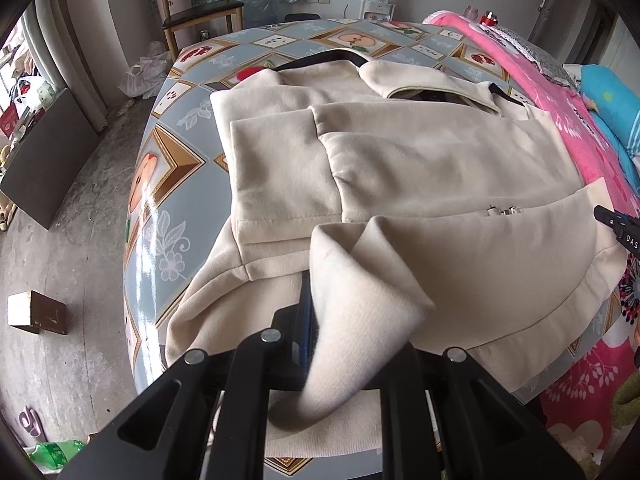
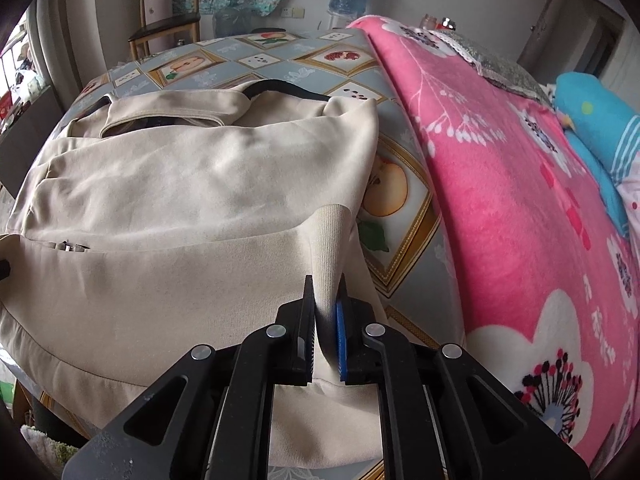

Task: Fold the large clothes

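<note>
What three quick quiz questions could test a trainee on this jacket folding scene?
1. True or false: the right tool is clamped on the ribbed hem of the beige jacket.
2. What lies beside the jacket, toward the right tool's side?
A. a pink floral blanket
B. a green towel
C. a stack of books
3. Fill in: the jacket lies on a table covered with a ____-patterned cloth.

Key: 1 true; 2 A; 3 fruit. The left tool also grips the hem.
</note>
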`<state>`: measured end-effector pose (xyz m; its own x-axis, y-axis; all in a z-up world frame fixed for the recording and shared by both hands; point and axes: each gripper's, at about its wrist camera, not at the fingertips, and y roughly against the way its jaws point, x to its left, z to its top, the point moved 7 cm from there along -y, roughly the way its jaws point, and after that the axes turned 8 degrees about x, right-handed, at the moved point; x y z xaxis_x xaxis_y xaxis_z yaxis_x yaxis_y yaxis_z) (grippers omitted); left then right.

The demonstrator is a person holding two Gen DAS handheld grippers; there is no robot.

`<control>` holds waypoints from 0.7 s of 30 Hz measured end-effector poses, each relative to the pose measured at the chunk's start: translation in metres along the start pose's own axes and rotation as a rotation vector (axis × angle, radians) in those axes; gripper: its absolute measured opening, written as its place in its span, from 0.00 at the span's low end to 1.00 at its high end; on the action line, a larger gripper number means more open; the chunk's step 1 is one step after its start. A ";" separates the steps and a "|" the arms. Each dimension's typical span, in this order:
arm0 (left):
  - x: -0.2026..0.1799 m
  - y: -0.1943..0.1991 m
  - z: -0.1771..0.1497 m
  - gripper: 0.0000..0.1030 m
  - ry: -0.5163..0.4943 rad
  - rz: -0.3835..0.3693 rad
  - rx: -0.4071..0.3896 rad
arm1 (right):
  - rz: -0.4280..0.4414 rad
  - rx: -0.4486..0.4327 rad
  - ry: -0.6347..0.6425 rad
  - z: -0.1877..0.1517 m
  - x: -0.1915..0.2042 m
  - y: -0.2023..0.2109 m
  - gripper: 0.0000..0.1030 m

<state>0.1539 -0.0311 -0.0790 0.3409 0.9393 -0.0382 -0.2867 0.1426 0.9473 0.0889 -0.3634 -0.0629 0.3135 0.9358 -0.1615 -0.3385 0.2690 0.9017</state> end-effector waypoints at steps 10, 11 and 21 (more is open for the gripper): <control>0.000 -0.005 0.001 0.13 0.007 0.013 0.016 | -0.015 0.014 0.000 0.001 0.000 -0.004 0.10; 0.000 -0.005 0.001 0.13 0.007 0.014 0.016 | -0.016 0.015 0.001 0.001 0.000 -0.005 0.10; 0.000 -0.007 0.002 0.13 0.006 0.021 0.023 | -0.013 0.019 -0.006 0.001 -0.002 -0.008 0.11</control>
<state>0.1573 -0.0324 -0.0851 0.3299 0.9438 -0.0195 -0.2736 0.1153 0.9549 0.0917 -0.3674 -0.0696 0.3230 0.9308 -0.1712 -0.3175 0.2771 0.9069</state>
